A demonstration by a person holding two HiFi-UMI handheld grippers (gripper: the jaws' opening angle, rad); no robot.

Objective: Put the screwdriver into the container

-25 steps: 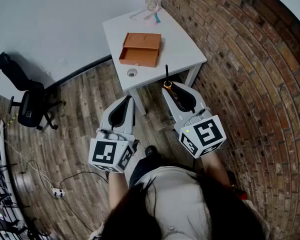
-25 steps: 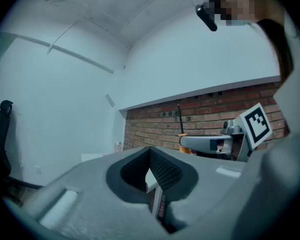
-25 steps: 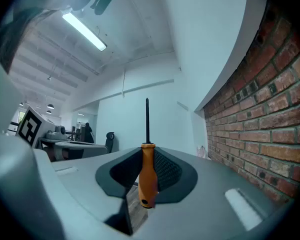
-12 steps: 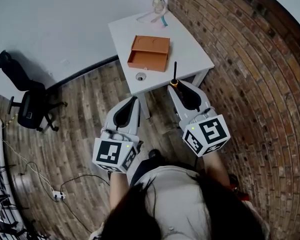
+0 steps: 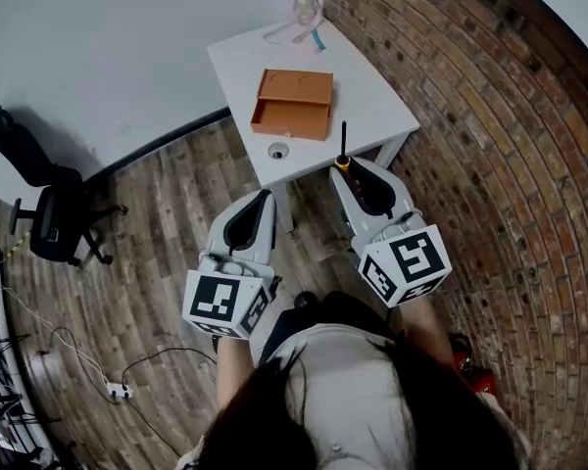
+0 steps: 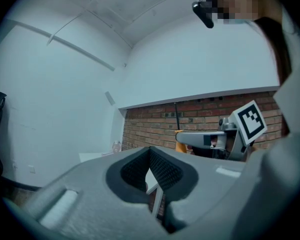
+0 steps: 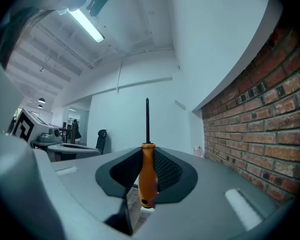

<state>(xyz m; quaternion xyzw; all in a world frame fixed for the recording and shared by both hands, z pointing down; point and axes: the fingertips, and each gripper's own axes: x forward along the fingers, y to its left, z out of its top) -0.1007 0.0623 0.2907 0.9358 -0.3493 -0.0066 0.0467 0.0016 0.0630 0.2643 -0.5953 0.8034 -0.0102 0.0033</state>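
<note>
Right tool [image 5: 344, 168] has neared the table [image 5: 372, 96], pinching the screwdriver [image 7: 147, 169]; left tool [image 5: 265, 195] seemingly pressed together.

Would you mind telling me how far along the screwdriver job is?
Done: the right tongs are shut on the orange handle of the screwdriver, shaft pointing out ahead. In hand: in the head view it sits by the near edge of the white table, short of the orange container. Left: carry it over, release it inside. The left tongs are shut on nothing.
</note>
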